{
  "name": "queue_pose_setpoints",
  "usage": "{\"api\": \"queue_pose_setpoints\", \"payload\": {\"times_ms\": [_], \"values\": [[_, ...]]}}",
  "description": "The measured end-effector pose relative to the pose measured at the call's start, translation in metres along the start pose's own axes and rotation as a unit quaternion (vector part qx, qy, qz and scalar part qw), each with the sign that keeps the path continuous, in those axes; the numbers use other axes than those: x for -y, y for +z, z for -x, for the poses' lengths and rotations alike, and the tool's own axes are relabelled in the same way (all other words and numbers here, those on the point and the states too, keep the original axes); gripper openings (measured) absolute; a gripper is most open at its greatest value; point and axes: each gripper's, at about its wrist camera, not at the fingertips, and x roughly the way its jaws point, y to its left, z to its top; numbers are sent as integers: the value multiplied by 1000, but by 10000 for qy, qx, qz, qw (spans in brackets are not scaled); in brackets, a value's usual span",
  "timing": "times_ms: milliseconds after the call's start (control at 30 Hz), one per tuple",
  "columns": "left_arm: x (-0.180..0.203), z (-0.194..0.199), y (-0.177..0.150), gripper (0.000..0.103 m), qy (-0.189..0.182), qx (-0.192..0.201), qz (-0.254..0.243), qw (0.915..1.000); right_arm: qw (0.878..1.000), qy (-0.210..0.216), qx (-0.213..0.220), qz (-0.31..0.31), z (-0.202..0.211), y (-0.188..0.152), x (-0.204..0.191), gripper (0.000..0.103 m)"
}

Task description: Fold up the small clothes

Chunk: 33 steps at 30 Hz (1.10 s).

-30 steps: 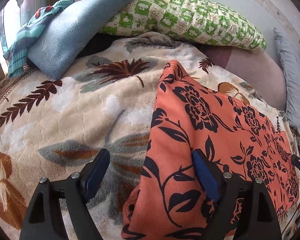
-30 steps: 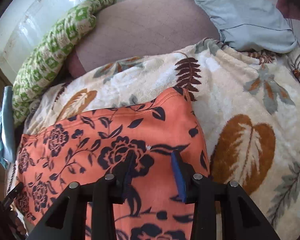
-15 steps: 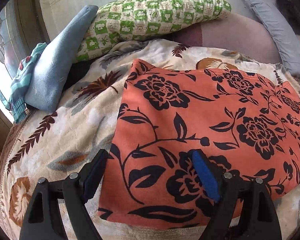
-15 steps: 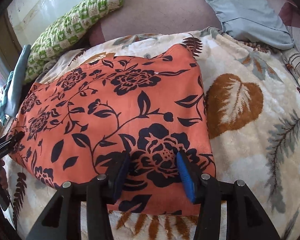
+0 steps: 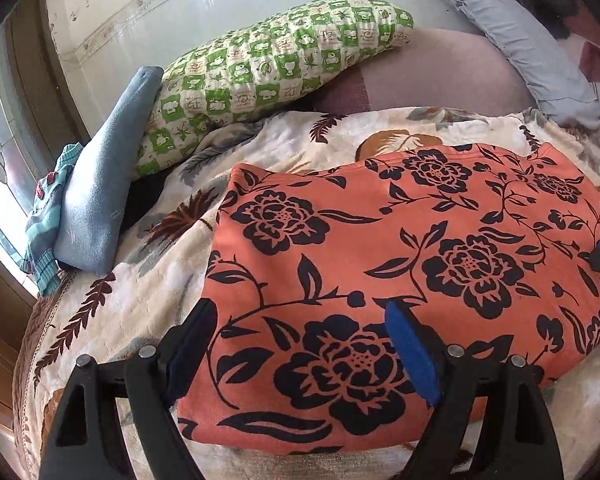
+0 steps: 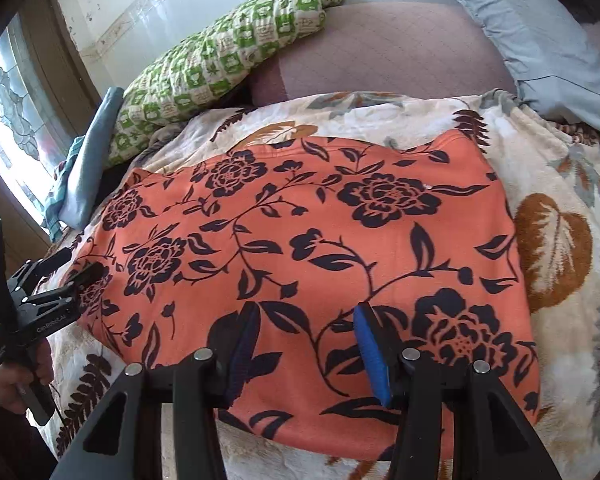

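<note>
Orange floral garment lies flat, spread on the leaf-print blanket, left tool and right tool both open, holding nothing, above its near edge: next, pinch near corners, fold far.

1. A fluffy blanket with leaf pictures covers the bed.
2. A green checked pillow lies by the wall.
3. A blue towel leans on it.
4. A grey pillow sits far back.
</note>
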Motion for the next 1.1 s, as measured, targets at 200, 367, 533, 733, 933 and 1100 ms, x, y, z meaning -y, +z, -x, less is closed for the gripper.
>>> {"api": "queue_pose_setpoints", "payload": {"times_ms": [200,367,533,733,933,1100], "values": [[7,-3,-1,86,4,-39,-103,9999,9999,48,-110,46,-10,-4,-3,53],[10,-3,-2,86,9,-29,-163,9999,9999,13,-145,65,-13,-6,-3,53],[4,4,1,86,-20,46,-29,10000,9999,134,-27,21,-7,-4,-3,53],[-15,12,5,86,28,141,319,9994,9983,376,339,274,8,-3,-18,53],[-30,16,5,86,174,211,556,9981,9965,546,342,541,8,-7,-33,53],[-36,18,6,86,265,293,643,9971,9962,548,158,666,-1,-12,-38,53]]}}
